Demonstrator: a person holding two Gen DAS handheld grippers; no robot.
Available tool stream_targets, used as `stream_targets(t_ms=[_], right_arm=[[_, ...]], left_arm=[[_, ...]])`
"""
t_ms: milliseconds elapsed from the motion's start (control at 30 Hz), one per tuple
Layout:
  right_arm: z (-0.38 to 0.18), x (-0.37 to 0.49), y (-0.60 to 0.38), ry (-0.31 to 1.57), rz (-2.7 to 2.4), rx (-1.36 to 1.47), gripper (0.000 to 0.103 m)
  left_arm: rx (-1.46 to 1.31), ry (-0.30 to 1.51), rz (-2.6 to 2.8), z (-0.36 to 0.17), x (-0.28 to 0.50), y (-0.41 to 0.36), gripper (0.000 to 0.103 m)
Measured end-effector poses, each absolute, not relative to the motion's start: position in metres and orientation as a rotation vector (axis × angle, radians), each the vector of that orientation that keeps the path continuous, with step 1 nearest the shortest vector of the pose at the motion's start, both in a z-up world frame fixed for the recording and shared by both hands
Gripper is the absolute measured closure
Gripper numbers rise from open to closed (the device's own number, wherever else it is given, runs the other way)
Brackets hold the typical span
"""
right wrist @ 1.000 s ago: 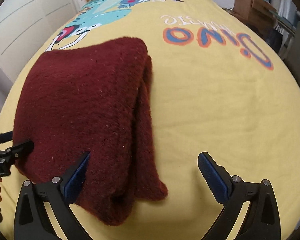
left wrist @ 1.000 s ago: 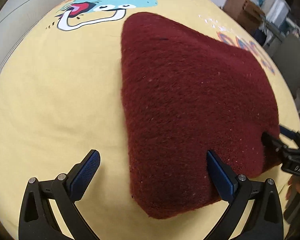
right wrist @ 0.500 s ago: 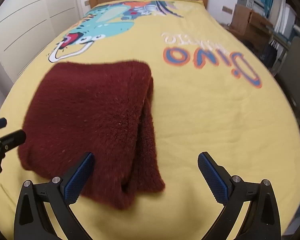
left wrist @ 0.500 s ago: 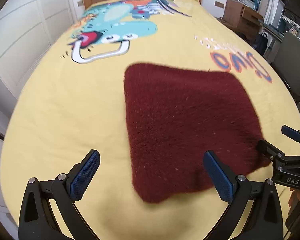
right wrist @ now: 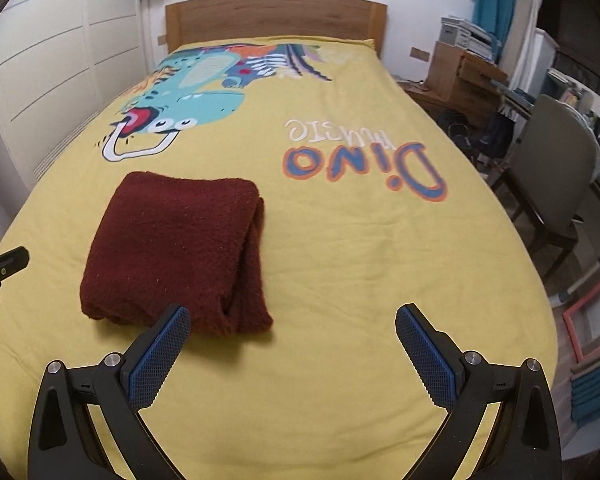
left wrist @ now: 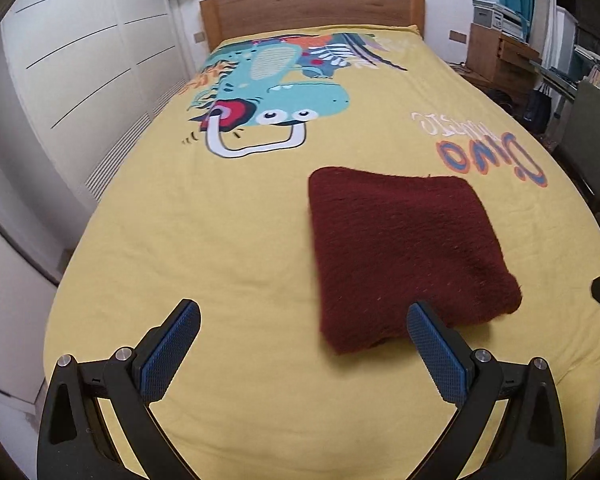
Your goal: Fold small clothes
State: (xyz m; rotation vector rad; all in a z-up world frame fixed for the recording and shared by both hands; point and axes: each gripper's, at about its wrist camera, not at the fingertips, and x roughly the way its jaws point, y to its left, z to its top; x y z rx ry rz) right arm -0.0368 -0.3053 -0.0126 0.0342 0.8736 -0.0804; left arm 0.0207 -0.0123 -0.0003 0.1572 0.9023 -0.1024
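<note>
A dark red fuzzy garment [left wrist: 404,256] lies folded into a thick square on the yellow bedspread [left wrist: 228,248]. In the right wrist view the same garment [right wrist: 176,248] shows its stacked layers along the right edge. My left gripper [left wrist: 304,344] hangs open above the bed, near the garment's front left corner, with nothing between its blue pads. Open too, my right gripper [right wrist: 292,348] is raised off the bed in front of the garment's front right corner and holds nothing. Each gripper's tip shows at the edge of the other's view.
The bedspread carries a dinosaur print [left wrist: 276,92] and "Dino" lettering [right wrist: 364,168]. A wooden headboard [left wrist: 312,12] stands at the far end. White wardrobe doors [left wrist: 80,80] line the left. A chair [right wrist: 556,184] and a cluttered desk [right wrist: 472,76] stand to the right.
Both grippers have pulled back and up from the garment, so it looks smaller and farther. The garment stays folded on the bed, with no gripper touching it.
</note>
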Motion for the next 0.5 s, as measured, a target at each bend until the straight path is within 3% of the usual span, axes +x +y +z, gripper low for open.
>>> stream_targets(t_ms=[500], right_arm=[[-0.007, -0.054, -0.309, 0.883, -0.113, 0.039, 0.001]], left_arm=[[0.158, 0.942, -0.075, -0.005, 0.008, 0.0, 0.001]])
